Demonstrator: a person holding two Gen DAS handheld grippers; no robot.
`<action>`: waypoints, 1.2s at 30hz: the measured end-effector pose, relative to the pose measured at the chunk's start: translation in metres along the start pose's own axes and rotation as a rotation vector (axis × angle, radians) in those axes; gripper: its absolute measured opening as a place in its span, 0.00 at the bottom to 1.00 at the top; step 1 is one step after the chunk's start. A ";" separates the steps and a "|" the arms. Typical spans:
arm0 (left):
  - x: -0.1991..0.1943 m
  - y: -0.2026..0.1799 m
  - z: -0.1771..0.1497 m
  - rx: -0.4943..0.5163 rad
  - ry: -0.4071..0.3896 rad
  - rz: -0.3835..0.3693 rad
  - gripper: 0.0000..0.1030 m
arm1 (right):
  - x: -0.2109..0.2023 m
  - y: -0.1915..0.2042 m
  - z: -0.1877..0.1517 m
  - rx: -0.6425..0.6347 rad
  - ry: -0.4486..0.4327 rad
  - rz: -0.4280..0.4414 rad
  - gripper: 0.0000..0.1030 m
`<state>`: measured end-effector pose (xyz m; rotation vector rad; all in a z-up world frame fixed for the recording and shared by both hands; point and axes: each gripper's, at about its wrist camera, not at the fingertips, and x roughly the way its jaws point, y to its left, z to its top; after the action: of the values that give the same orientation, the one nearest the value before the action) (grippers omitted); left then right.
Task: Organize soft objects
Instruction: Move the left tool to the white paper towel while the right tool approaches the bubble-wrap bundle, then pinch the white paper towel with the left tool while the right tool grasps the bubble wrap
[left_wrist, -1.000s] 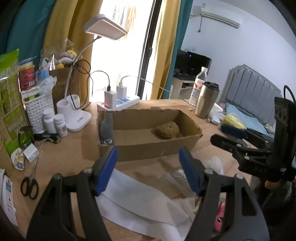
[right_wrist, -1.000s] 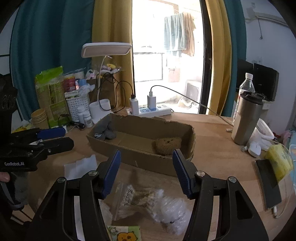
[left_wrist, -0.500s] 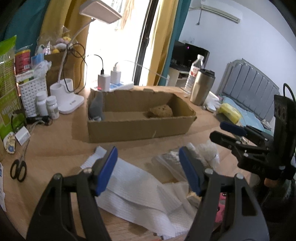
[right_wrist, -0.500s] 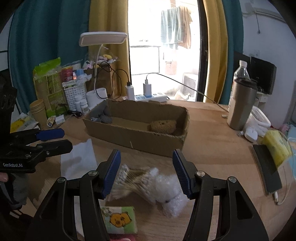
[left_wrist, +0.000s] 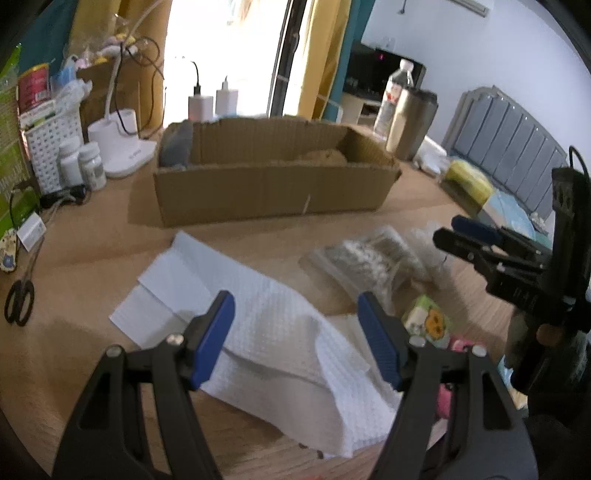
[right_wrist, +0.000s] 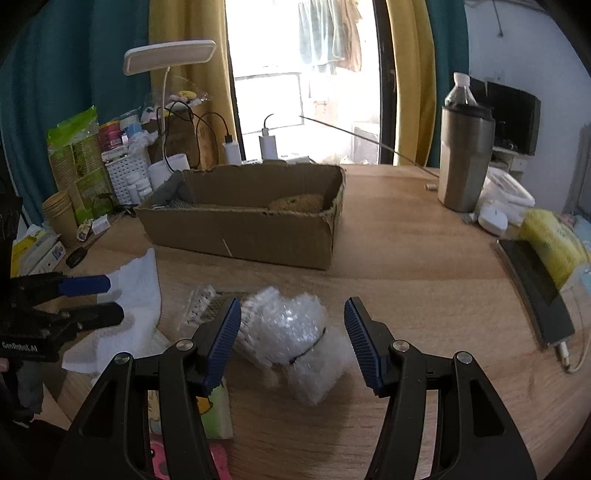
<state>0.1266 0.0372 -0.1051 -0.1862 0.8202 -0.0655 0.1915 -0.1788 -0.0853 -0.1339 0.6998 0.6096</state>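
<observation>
We have lowered both grippers toward the table. Our left gripper, jaws spread, hangs over the white cloth; right gripper, jaws spread and empty, frames the bubble wrap, cardboard box at twelve o'clock.

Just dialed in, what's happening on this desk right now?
A person is tidying soft things into the cardboard box, which already holds a brown sponge and a grey cloth. Both tools are open and empty. The left tool hangs over the white paper towel, and the right tool hangs over the bubble wrap, next to a bag of cotton swabs. Neither item looks gripped yet.
</observation>
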 end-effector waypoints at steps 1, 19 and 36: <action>0.002 -0.001 -0.002 0.003 0.010 0.005 0.68 | 0.001 -0.001 -0.001 0.005 0.004 0.001 0.60; 0.018 0.014 -0.017 -0.057 0.079 -0.020 0.23 | 0.016 -0.008 -0.010 0.021 0.071 0.022 0.60; -0.017 0.017 0.001 -0.028 -0.028 -0.018 0.07 | 0.003 -0.002 0.002 -0.001 0.011 0.020 0.45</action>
<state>0.1155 0.0565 -0.0952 -0.2208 0.7923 -0.0683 0.1959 -0.1787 -0.0856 -0.1310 0.7126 0.6289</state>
